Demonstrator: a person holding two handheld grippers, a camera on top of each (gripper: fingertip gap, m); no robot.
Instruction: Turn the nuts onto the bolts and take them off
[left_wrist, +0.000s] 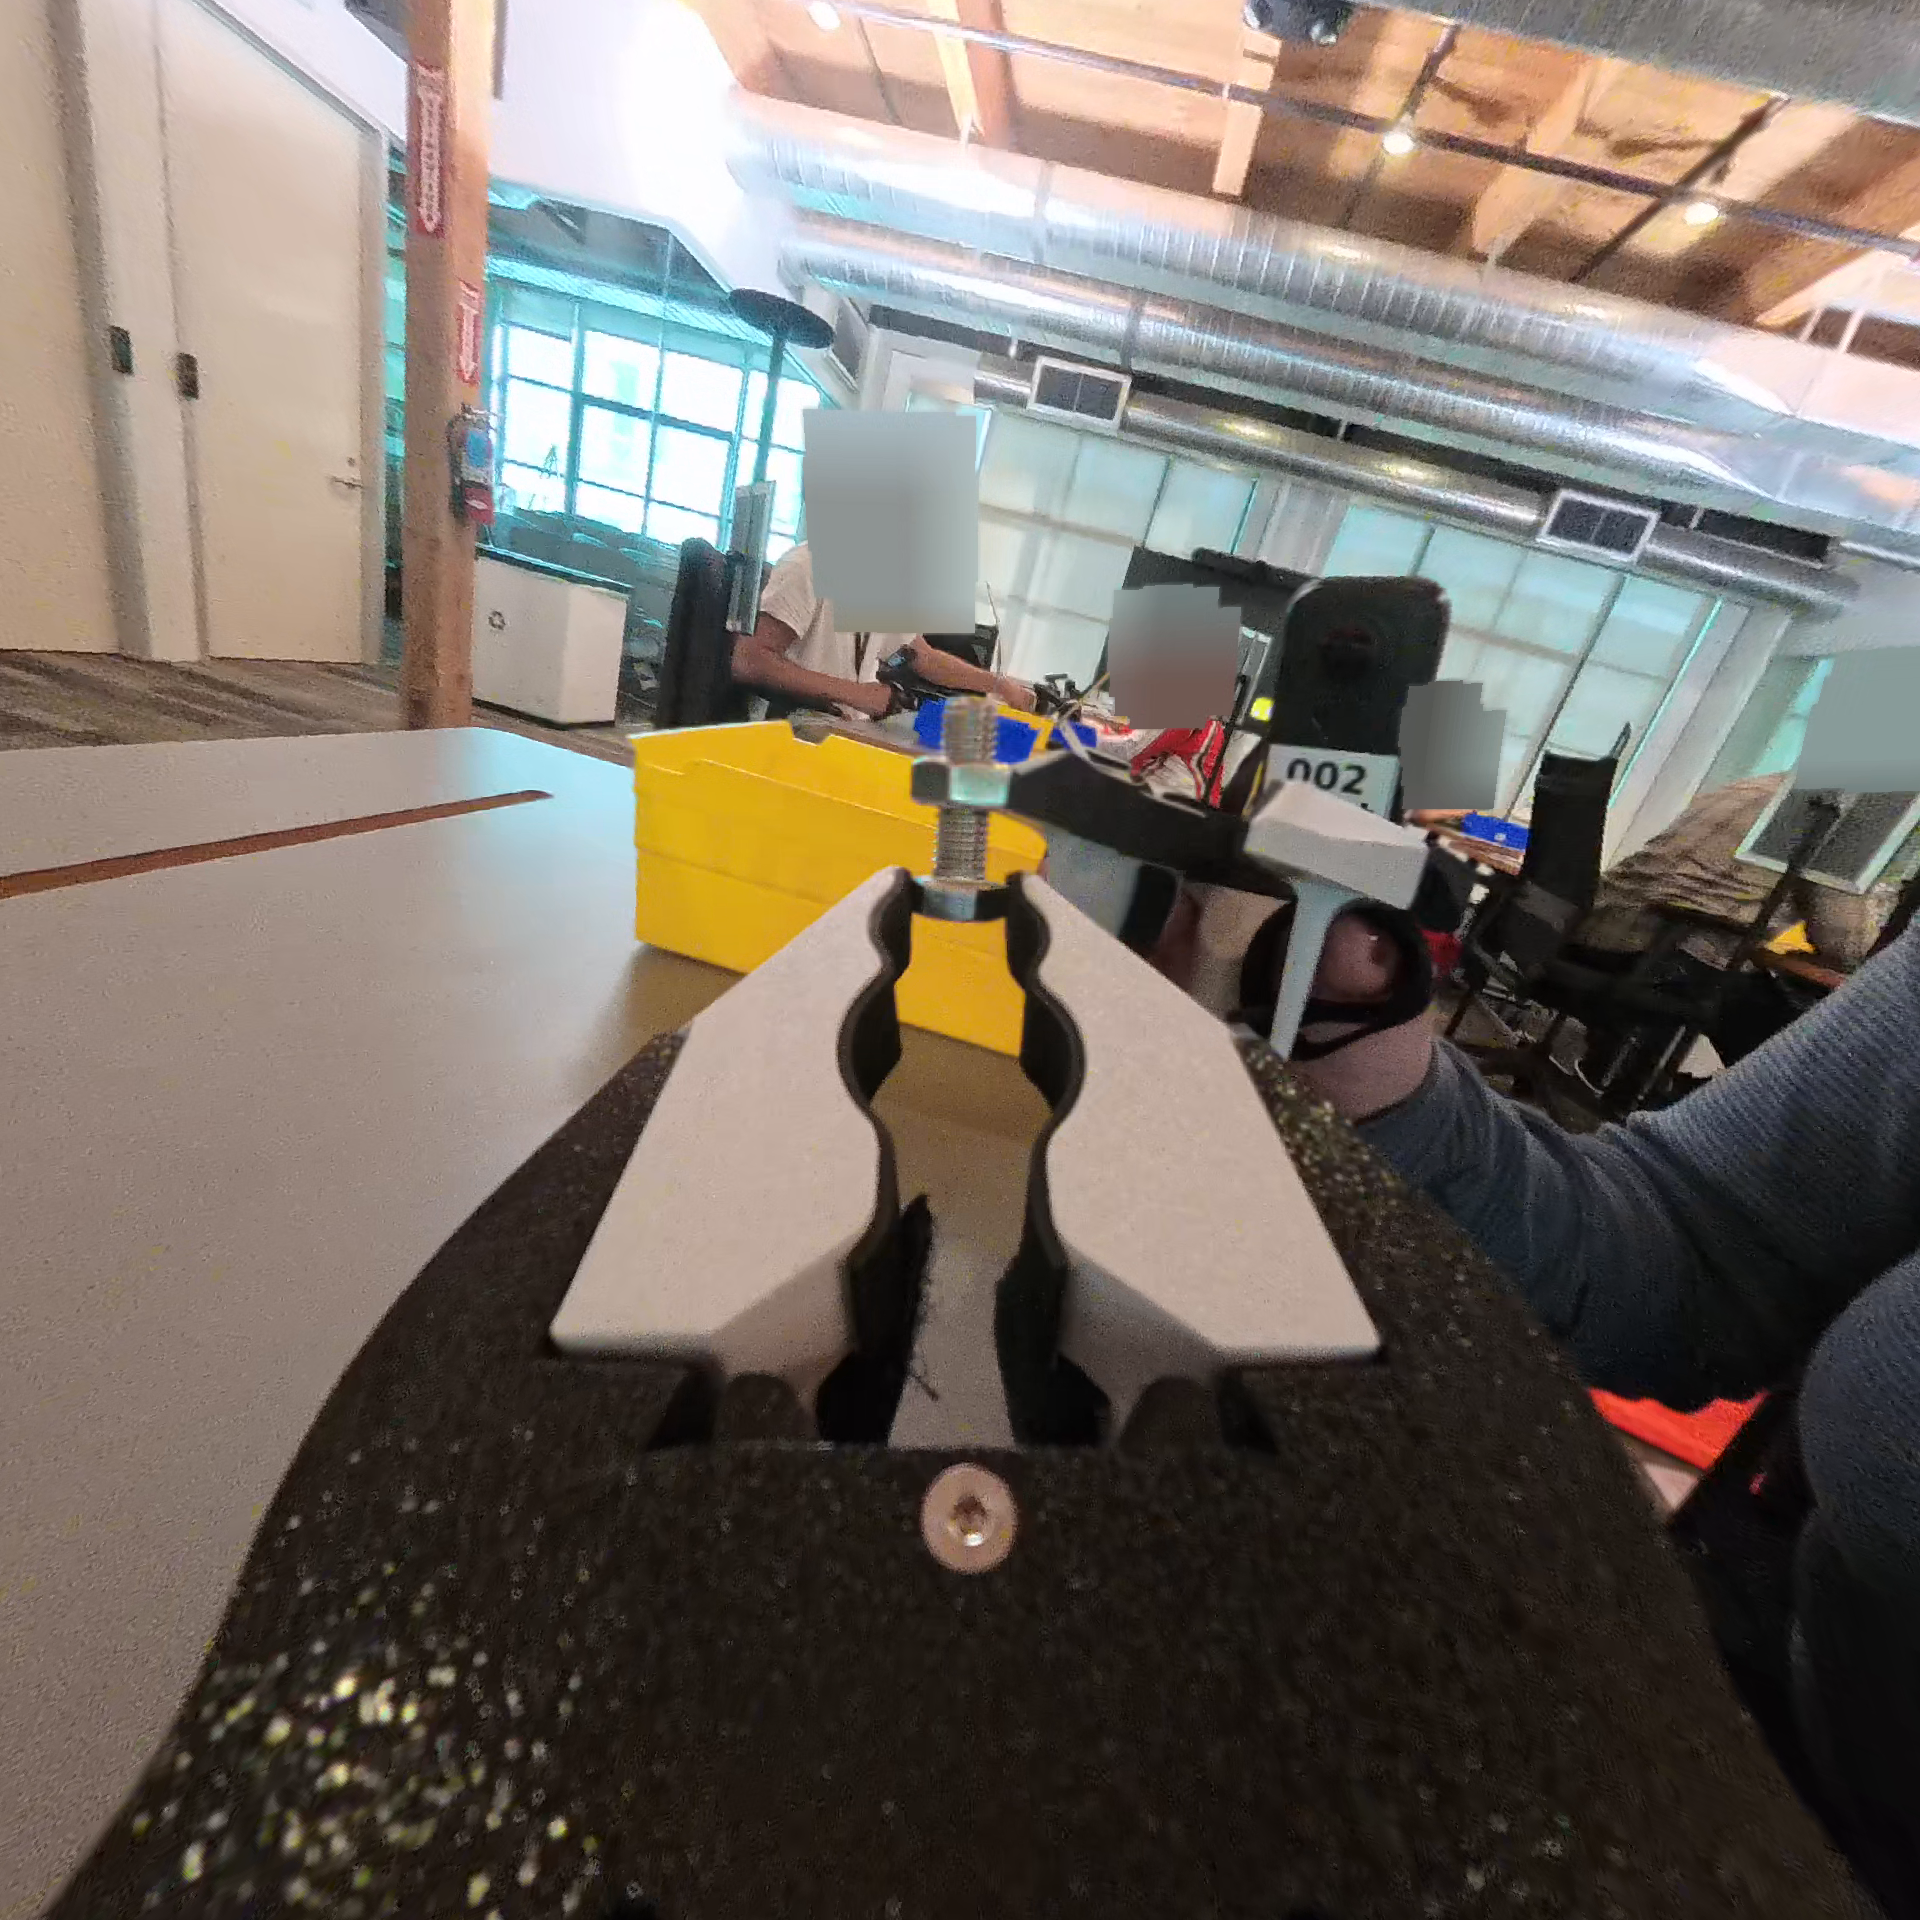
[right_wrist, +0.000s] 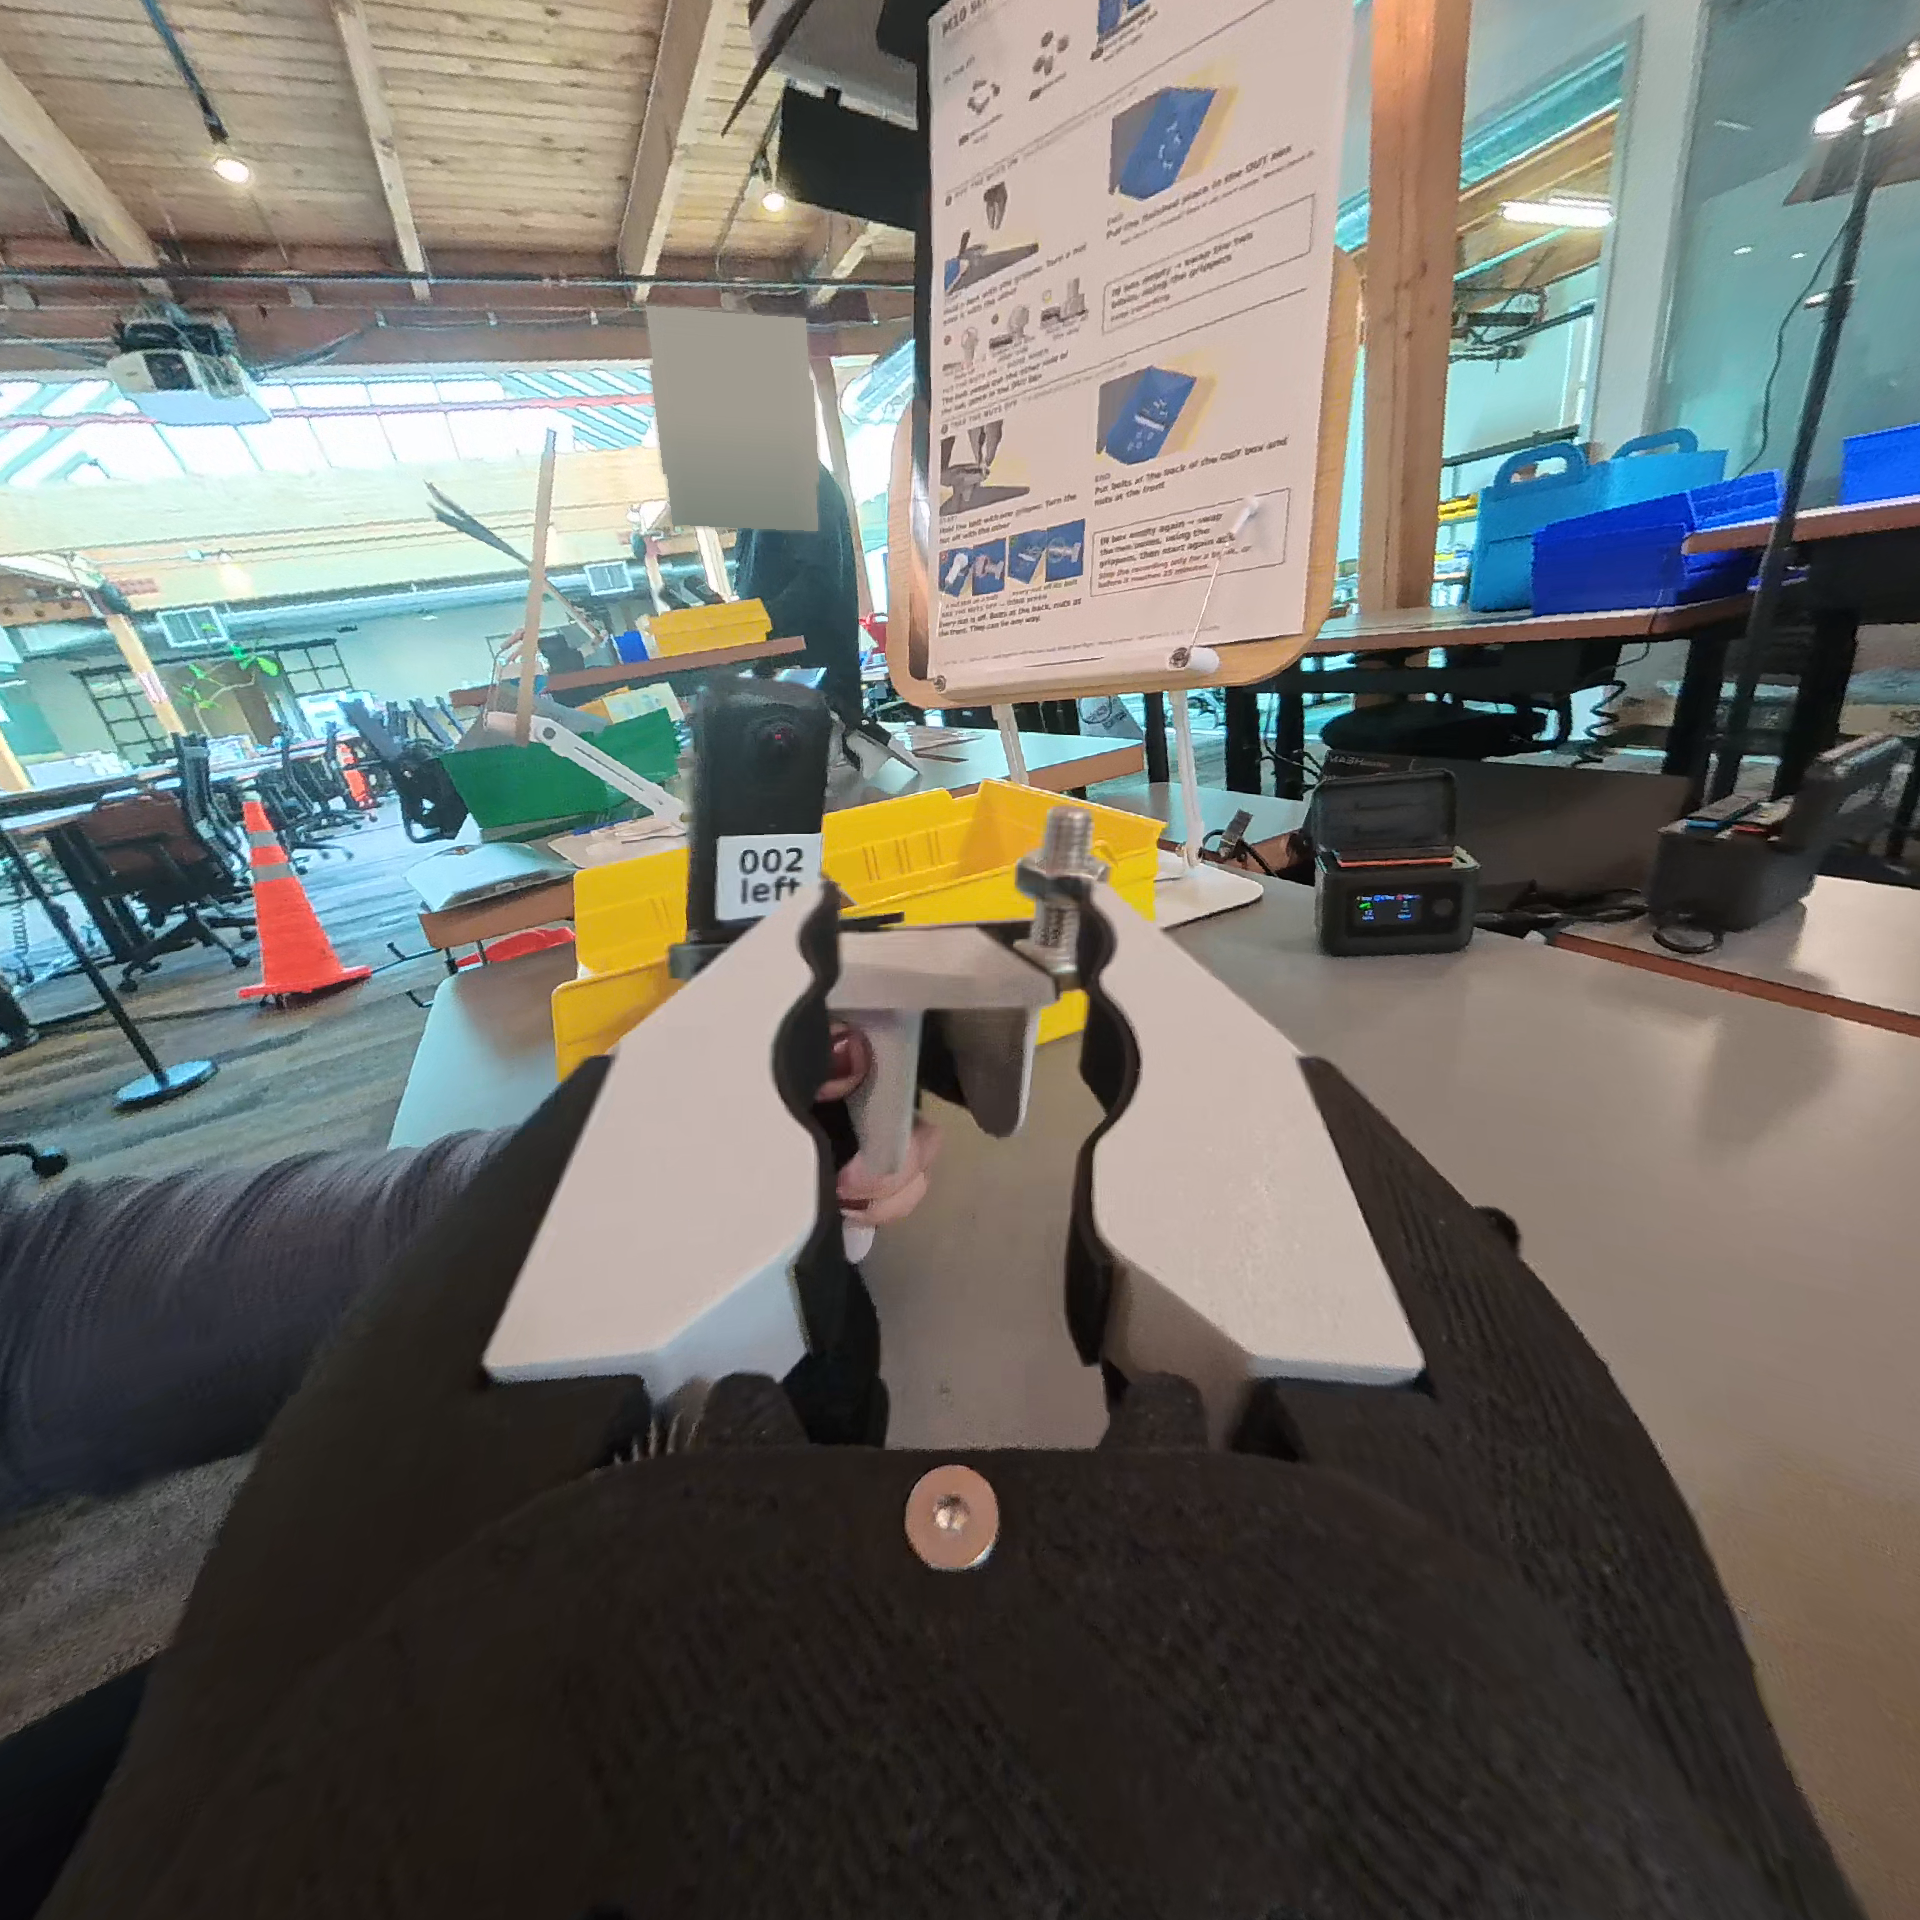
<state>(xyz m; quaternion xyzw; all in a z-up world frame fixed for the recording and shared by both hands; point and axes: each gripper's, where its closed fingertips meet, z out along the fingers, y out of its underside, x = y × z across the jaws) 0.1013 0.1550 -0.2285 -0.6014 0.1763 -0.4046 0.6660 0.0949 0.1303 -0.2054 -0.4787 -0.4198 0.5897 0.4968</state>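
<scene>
Worktop (left_wrist: 260, 1039): grey, long brown seam across far left side. Yellow bin (left_wrist: 790, 831) on it, behind both claws, seen again in right wrist view (right_wrist: 935, 862). Paper sheet on wooden board (right_wrist: 1122, 343) standing on white stand behind bin. Small black box with lit screen (right_wrist: 1392, 883) on worktop, right of bin. Orange cone (right_wrist: 286, 914) on floor, well apart, left.

Left claw (left_wrist: 961, 904): closed on bolt head at fingertips, grey fingers (left_wrist: 769, 1122) converging, bolt upright. Same claw farther off in right wrist view (right_wrist: 1039, 971), labelled camera above it.

Right claw (left_wrist: 961, 781): reaching in from right at mid-shaft, tips at nut level; own view (right_wrist: 966, 914) shows a wide gap between fingers, only right finger (right_wrist: 1247, 1143) just beside shaft. Not gripping, so open. Contact with nut unclear.

Bolt (left_wrist: 961, 836): threaded, vertical, above worktop in front of bin; head down in left claw, free end up (right_wrist: 1070, 836).

Nut (left_wrist: 958, 779): hex, threaded partway on shaft, thread visible above and below; also (right_wrist: 1051, 881).
</scene>
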